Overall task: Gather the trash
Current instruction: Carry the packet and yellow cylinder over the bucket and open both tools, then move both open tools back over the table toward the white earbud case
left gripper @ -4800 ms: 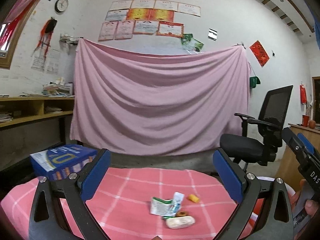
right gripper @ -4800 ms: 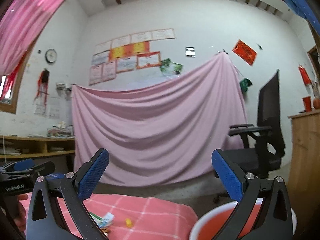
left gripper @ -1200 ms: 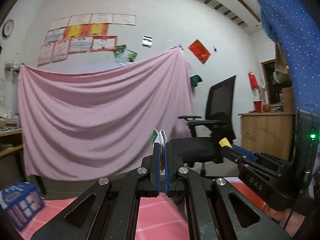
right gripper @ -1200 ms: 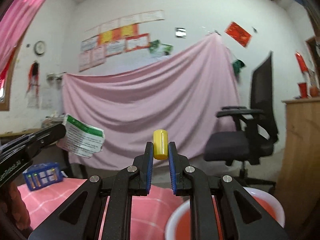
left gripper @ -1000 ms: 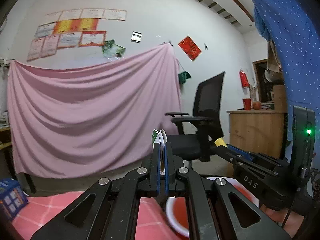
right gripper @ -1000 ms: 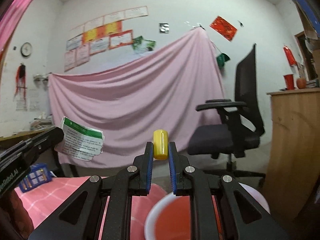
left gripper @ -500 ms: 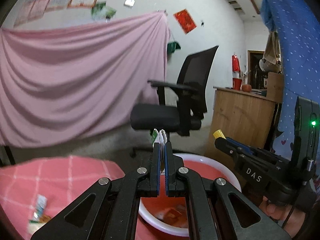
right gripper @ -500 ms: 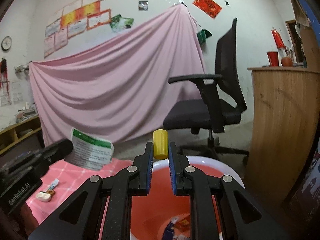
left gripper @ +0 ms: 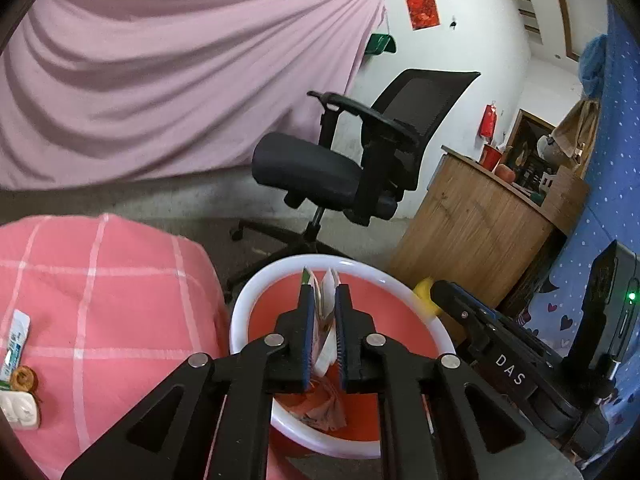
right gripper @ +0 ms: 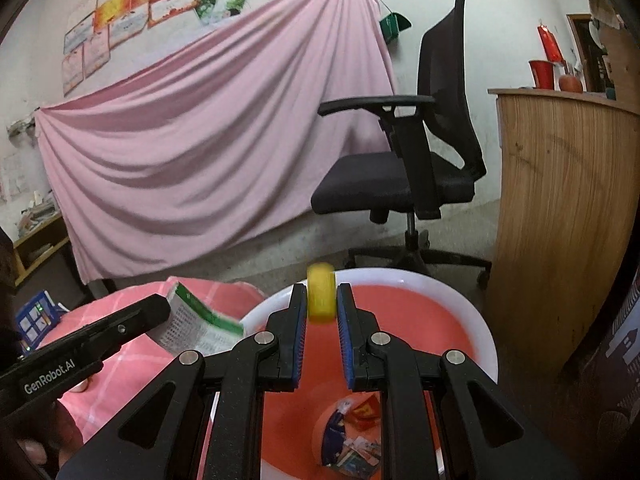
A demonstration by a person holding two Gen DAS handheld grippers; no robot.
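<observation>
My left gripper (left gripper: 321,292) is over the red basin (left gripper: 256,292) with a white rim. Its jaws have parted a little and the green-and-white wrapper (left gripper: 318,300) stands loosely between them. The wrapper also shows in the right wrist view (right gripper: 196,324). My right gripper (right gripper: 321,294) is above the same basin (right gripper: 460,304). Its jaws have parted slightly, and the small yellow piece (right gripper: 320,294) sits between them, blurred. The right gripper shows in the left wrist view (left gripper: 460,304) with the yellow piece (left gripper: 424,294). Several wrappers (right gripper: 352,436) lie in the basin.
A table with a pink checked cloth (left gripper: 100,300) is left of the basin, with a small tube (left gripper: 16,338) and other scraps (left gripper: 20,400) near its left edge. A black office chair (left gripper: 352,160) and a wooden counter (left gripper: 480,232) stand behind. A blue box (right gripper: 36,320) sits far left.
Both grippers have tilted down over the basin. Both pairs of jaws, shut tight half a second ago, have opened slightly around the wrapper and the yellow piece.
</observation>
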